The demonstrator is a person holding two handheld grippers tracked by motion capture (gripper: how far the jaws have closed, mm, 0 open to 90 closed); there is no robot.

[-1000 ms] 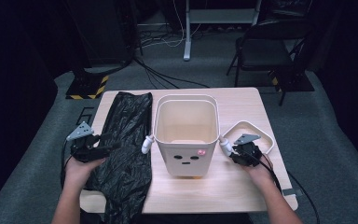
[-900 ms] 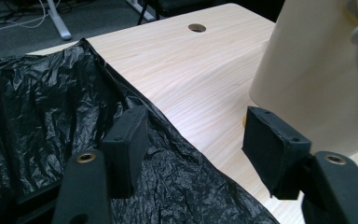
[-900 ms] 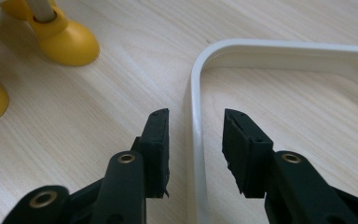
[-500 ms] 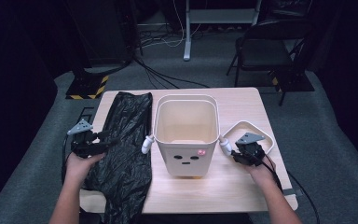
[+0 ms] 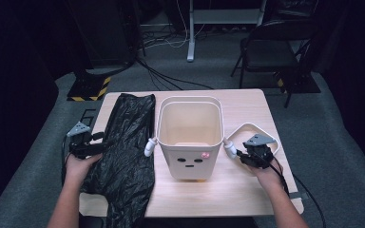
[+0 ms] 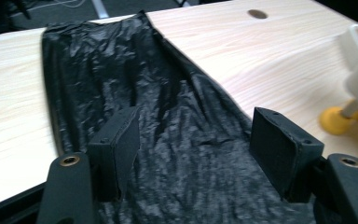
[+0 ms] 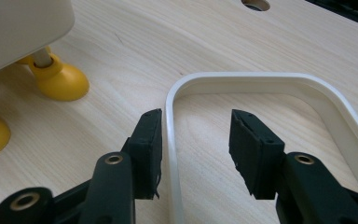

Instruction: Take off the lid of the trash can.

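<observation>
Wooden table (image 5: 247, 190). Black bin bag (image 5: 128, 152) flat on left half; cream bin (image 5: 190, 135) upright mid-table. White ring frame (image 7: 261, 81) flat right of bin. Left gripper (image 6: 191, 154) over bag, jaws apart, just been opening, gripping nothing. Right gripper (image 7: 193, 149) straddling frame's rim, jaws just been opening, pads clear.

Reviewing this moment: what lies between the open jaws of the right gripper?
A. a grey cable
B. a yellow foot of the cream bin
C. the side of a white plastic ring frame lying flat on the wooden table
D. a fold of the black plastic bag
C: in the right gripper view the right gripper straddles the near side of the white plastic ring frame lying on the wooden table, and neither pad presses on it.
</observation>
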